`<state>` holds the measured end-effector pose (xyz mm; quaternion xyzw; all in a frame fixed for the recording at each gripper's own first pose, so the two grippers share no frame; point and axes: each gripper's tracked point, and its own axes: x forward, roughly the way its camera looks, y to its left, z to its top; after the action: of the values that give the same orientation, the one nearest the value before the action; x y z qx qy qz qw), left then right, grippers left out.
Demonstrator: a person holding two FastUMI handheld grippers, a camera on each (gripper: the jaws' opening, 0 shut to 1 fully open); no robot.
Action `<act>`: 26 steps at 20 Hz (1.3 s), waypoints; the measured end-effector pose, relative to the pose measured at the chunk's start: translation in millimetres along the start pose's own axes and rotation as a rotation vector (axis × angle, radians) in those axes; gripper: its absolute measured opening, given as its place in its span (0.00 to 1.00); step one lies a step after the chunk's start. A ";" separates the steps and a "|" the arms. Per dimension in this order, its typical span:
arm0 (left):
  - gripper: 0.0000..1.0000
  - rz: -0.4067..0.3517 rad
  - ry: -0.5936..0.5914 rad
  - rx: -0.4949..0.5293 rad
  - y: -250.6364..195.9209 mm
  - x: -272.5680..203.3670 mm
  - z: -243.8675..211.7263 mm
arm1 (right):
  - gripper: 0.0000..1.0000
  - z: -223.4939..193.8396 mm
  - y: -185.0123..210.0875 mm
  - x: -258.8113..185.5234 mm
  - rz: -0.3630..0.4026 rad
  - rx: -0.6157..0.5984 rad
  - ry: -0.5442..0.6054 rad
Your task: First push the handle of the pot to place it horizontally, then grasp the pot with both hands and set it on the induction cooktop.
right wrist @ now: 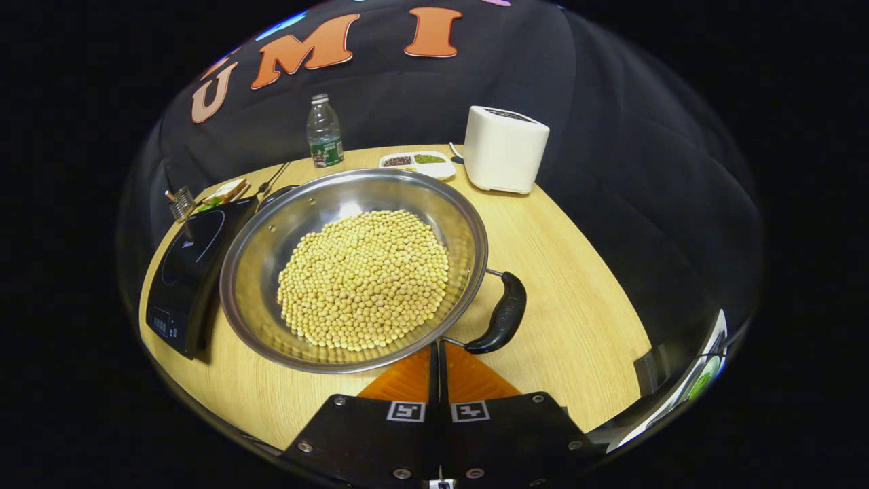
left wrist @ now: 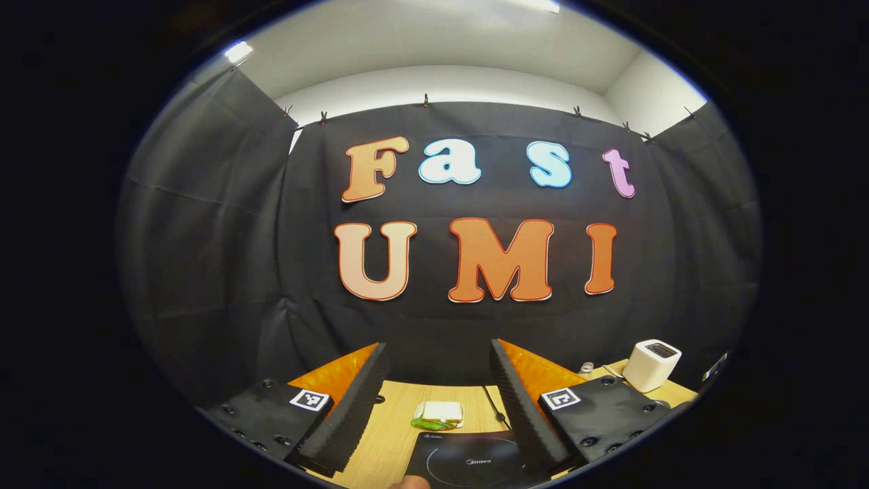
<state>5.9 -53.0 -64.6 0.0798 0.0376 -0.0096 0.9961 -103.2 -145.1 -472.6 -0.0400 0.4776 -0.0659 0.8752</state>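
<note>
Seemingly at the very start, the right gripper [right wrist: 438, 353] is held with its fingers pressed together and nothing between them, poised just short of the rim of the pot [right wrist: 353, 268] and close to the pot's near handle [right wrist: 501, 316]. That handle is seen pointing off to the side at a slant rather than lying square, so the push to bring it horizontal is judged not yet done. The pot, loaded with a mound of soybeans [right wrist: 363, 278], is seen resting on the wooden table [right wrist: 570, 319], its far-left edge beside or just overlapping the induction cooktop [right wrist: 187, 272]; the two-handed lift onto the cooktop is judged still ahead.

Beyond the pot, a divided dish [right wrist: 417, 161], a water bottle [right wrist: 324, 132] and a white appliance [right wrist: 506, 149] are shown by the right gripper view, with the second pot handle glimpsed at the far rim.

From the left gripper view, the left gripper [left wrist: 438, 407] is shown with fingers spread wide and empty, raised and aimed mostly at the booth wall. Between its fingers the cooktop surface is caught, bare where it shows, with a sandwich plate [left wrist: 441, 413] and a power cord [left wrist: 494, 406] behind it.
</note>
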 end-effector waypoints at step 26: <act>0.98 -0.036 0.096 0.006 -37.9 16.5 -60.5 | 0.00 62.9 -66.9 75.7 -0.100 0.163 -0.029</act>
<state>16.9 -81.0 -131.4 0.0823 0.0866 -0.0238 0.9926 -15.0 -222.4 -492.7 0.0064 0.4554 -0.1476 0.8779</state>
